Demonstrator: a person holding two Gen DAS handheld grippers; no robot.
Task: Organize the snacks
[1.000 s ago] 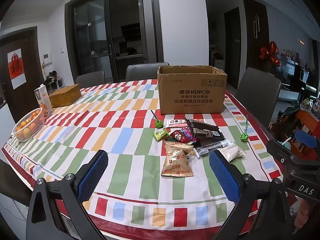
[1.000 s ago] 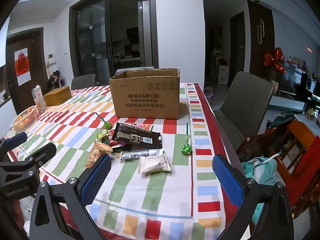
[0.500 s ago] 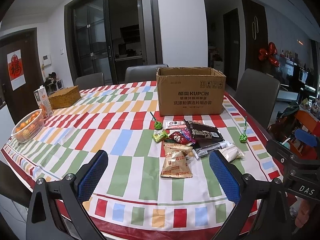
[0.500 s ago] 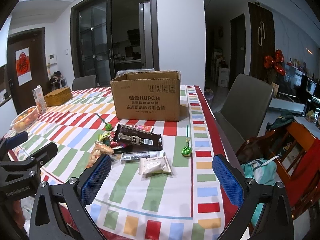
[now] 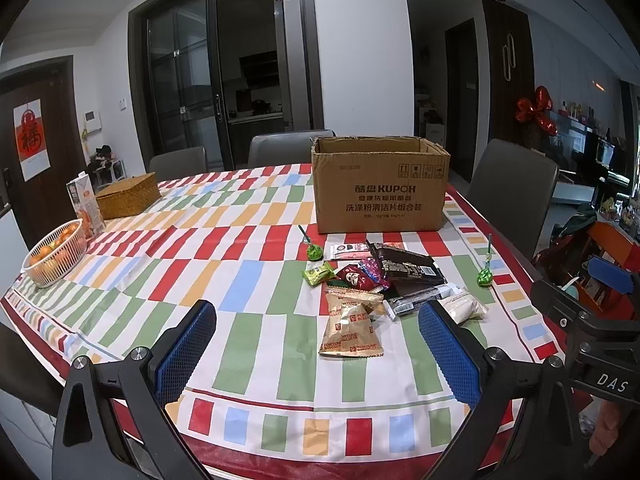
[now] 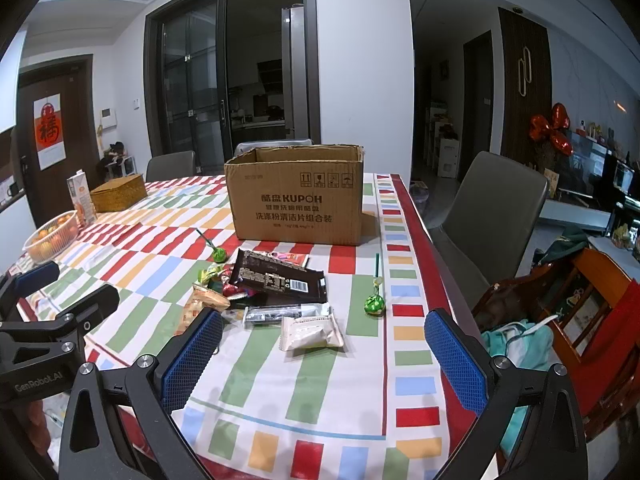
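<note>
An open cardboard box (image 5: pixel 380 188) (image 6: pixel 298 204) stands on the striped table. In front of it lies a pile of snacks: a tan biscuit packet (image 5: pixel 351 330), a dark chocolate pack (image 5: pixel 408 268) (image 6: pixel 280 278), a white packet (image 6: pixel 312 332) (image 5: pixel 462 306), a small green candy (image 5: pixel 318 273), and two green lollipops (image 5: pixel 314 251) (image 6: pixel 375 303). My left gripper (image 5: pixel 318 350) is open and empty, above the table's near edge, short of the biscuit packet. My right gripper (image 6: pixel 320 354) is open and empty, just short of the white packet.
A white basket of oranges (image 5: pixel 54 254), a juice carton (image 5: pixel 82 204) and a woven box (image 5: pixel 128 200) stand at the table's far left. Grey chairs (image 6: pixel 496 220) surround the table. A wooden chair with clothes (image 6: pixel 568 320) is at the right.
Both grippers have risen slightly and stayed open; the view of the box and snacks has shifted a little. Nothing on the table has moved.
</note>
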